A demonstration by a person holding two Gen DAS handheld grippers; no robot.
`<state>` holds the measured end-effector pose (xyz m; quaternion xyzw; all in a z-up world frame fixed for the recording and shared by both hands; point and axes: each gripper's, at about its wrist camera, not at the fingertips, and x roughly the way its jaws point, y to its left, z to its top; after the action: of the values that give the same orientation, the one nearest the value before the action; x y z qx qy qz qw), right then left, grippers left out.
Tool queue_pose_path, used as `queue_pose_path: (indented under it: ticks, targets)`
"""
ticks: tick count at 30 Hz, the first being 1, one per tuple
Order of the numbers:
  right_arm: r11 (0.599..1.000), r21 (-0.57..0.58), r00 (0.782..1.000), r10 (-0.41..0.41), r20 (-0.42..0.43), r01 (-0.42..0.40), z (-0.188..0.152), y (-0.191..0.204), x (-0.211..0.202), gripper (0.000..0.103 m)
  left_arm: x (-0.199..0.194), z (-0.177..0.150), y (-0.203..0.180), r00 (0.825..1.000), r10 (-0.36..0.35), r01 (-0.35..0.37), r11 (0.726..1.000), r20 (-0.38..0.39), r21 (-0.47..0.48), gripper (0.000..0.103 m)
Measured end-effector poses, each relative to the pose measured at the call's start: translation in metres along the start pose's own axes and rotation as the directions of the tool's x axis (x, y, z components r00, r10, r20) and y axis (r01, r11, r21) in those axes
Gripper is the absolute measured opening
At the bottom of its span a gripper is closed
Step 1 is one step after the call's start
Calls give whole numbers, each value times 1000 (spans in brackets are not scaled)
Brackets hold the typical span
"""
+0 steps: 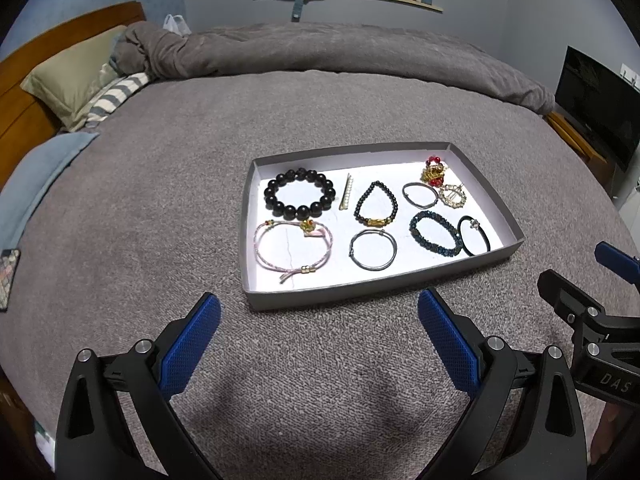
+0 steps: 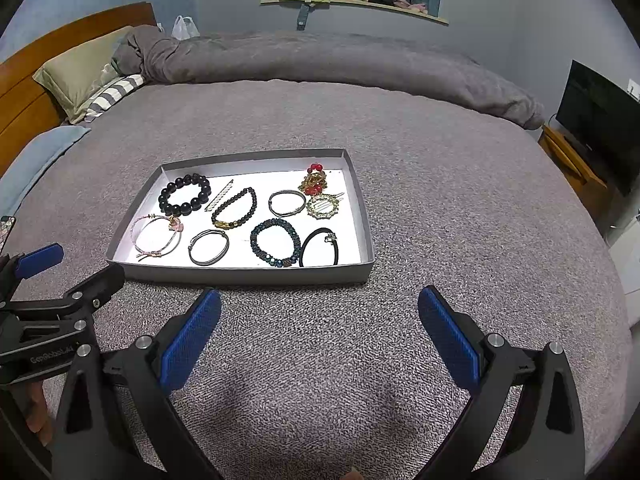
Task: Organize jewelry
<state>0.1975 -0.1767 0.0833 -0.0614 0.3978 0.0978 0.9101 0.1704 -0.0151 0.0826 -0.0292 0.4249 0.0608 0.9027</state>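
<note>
Beside the jewelry tray (image 1: 516, 236), "DAS"-marked right gripper (image 2: 320, 320) and left gripper (image 1: 320, 320), both agape, empty.

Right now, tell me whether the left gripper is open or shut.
Open. The left gripper has its blue pads spread wide with only grey bedcover between them, short of the tray.

The left gripper (image 1: 319, 320) and the right gripper (image 2: 319, 320) look alike. Each has two black plastic arms with long holes in them, round silver screws, and bumpy blue pads (image 1: 191, 346) on the fingers. One black body has white letters, "DAS".
</note>
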Motion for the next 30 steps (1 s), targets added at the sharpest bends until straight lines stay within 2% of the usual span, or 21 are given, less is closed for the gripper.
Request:
queue_pose_path:
  ticks: [15, 22, 30]
  targets:
    - [1000, -5, 1000, 2, -2, -2, -1, 1, 0, 97, 0, -1, 0, 1000, 3, -3, 1000, 0, 7, 100]
    - [1000, -4, 1000, 4, -5, -4, -1, 1, 1, 97, -2, -2, -2, 998, 54, -55, 998, 34, 32, 100]
    - [1000, -4, 1000, 7, -7, -7, -3, 0, 2, 97, -2, -1, -7, 999, 24, -26, 998, 30, 60, 100]
